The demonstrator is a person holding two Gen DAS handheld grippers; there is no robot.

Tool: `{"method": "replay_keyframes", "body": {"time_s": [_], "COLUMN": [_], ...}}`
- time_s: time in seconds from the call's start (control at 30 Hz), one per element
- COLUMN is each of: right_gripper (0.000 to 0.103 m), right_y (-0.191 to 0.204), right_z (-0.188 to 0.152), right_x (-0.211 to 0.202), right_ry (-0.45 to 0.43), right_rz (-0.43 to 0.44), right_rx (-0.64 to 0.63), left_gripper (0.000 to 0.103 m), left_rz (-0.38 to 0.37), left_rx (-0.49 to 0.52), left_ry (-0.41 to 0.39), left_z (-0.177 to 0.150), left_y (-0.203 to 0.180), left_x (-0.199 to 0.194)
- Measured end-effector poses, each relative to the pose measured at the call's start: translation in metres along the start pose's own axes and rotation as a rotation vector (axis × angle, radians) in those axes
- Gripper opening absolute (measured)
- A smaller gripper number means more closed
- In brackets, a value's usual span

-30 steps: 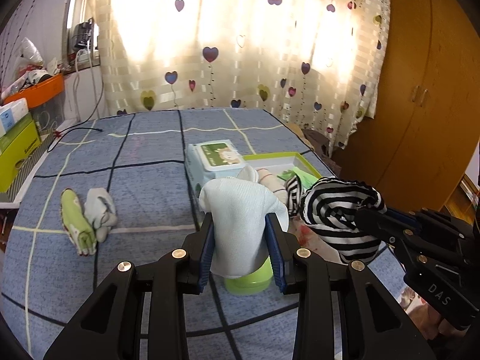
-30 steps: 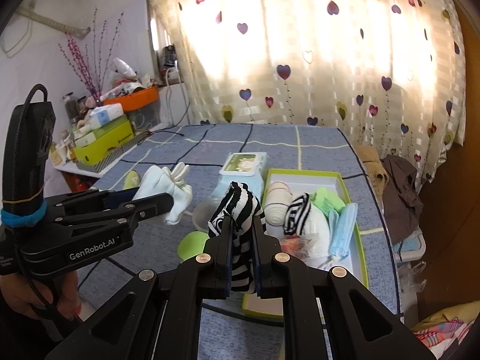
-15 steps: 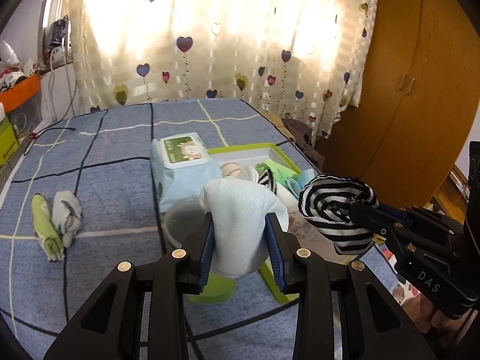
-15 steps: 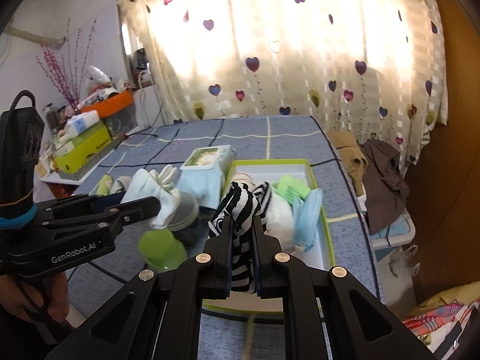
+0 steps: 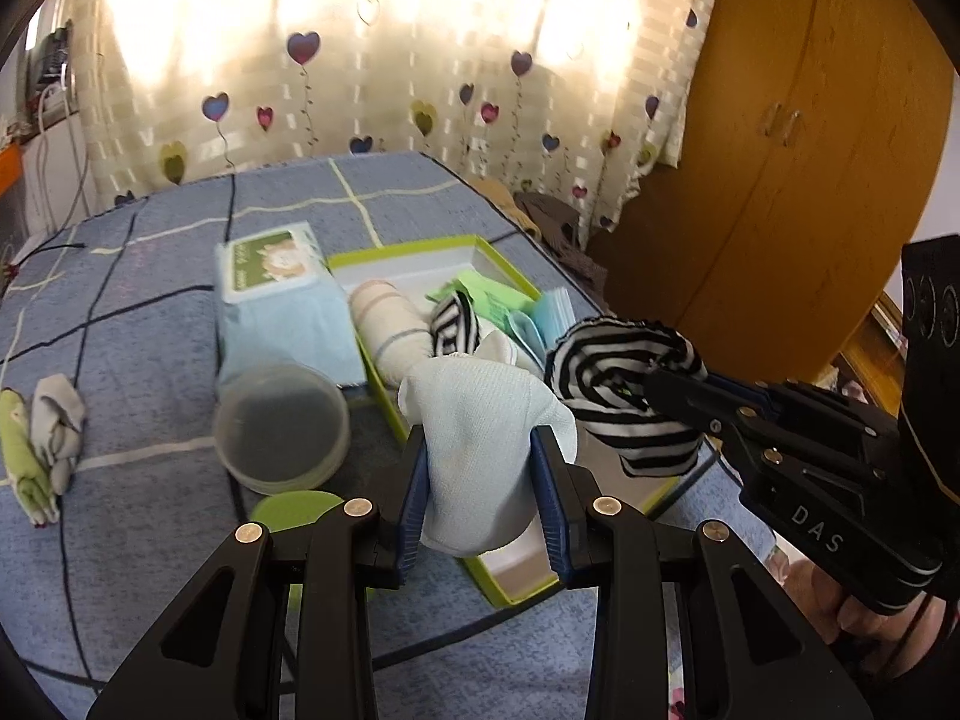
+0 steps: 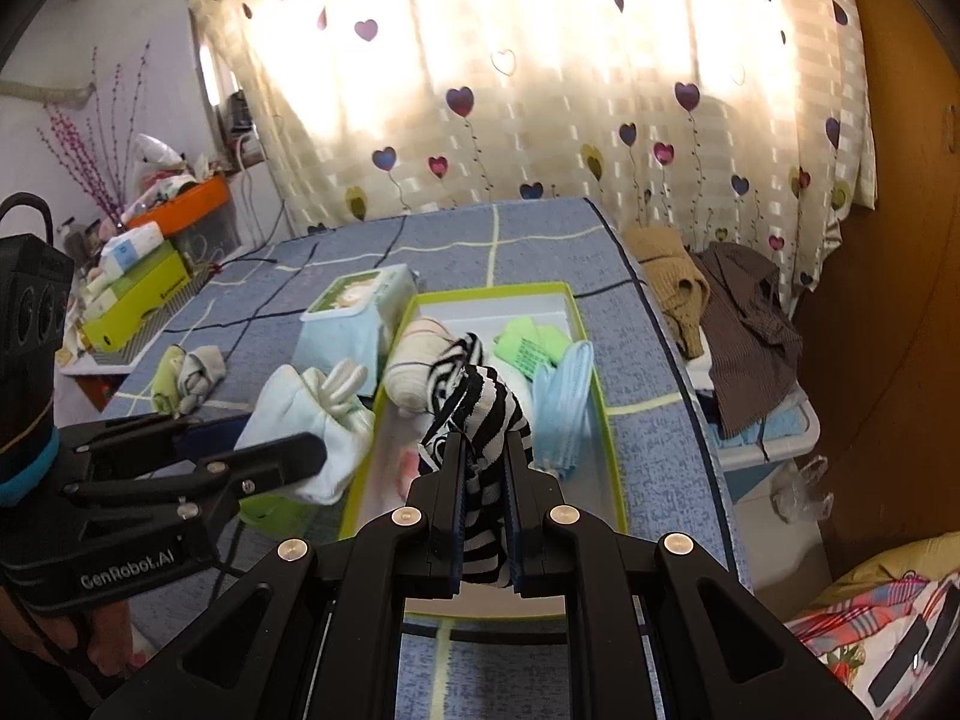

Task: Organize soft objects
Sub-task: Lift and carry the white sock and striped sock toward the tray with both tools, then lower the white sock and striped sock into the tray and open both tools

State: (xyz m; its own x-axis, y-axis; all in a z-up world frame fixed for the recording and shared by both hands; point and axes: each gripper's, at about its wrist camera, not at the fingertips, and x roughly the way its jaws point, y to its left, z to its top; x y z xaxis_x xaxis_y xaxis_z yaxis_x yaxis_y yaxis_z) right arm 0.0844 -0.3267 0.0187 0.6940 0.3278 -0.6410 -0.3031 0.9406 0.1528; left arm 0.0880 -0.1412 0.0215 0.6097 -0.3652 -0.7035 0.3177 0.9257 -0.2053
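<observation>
My left gripper (image 5: 480,474) is shut on a pale blue-white sock (image 5: 486,420), held above the near end of the green-rimmed box (image 5: 414,249). It also shows in the right wrist view (image 6: 300,420). My right gripper (image 6: 485,480) is shut on a black-and-white striped sock (image 6: 480,414), held over the box (image 6: 498,288); in the left wrist view the striped sock (image 5: 624,396) hangs just right of my left gripper. The box holds a rolled beige sock (image 5: 390,324), another striped sock (image 5: 453,324), green cloth (image 6: 531,342) and blue face masks (image 6: 564,384).
A wet-wipes pack (image 5: 282,294) lies left of the box. A clear round container (image 5: 282,426) and its green lid (image 5: 294,510) sit in front of it. A green and a grey sock (image 5: 42,438) lie far left. Clothes (image 6: 720,294) pile beyond the bed's right edge.
Both grippers have moved right with their socks, from over the container and lid to over the green box. The grips have not changed.
</observation>
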Motion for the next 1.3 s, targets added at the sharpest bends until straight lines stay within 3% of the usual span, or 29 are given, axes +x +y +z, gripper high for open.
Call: {"method": "replay_keyframes", "body": {"time_s": [0.8, 1.3], "right_gripper": [0.011, 0.011], "right_y": [-0.032, -0.038], "right_z": [-0.020, -0.004], "right_x": [0.054, 0.086], "right_ry": [0.135, 0.153], "right_rz": [-0.007, -0.001], "right_rx": [0.039, 0.027], "left_gripper": [0.034, 0.034], "left_rz": [-0.031, 0.007], "left_rx": [0.016, -0.023], "left_ry": [0.153, 0.144], "left_z": [-0.001, 0.018], "left_y": [-0.017, -0.008], "left_x": [0.060, 0.082]}}
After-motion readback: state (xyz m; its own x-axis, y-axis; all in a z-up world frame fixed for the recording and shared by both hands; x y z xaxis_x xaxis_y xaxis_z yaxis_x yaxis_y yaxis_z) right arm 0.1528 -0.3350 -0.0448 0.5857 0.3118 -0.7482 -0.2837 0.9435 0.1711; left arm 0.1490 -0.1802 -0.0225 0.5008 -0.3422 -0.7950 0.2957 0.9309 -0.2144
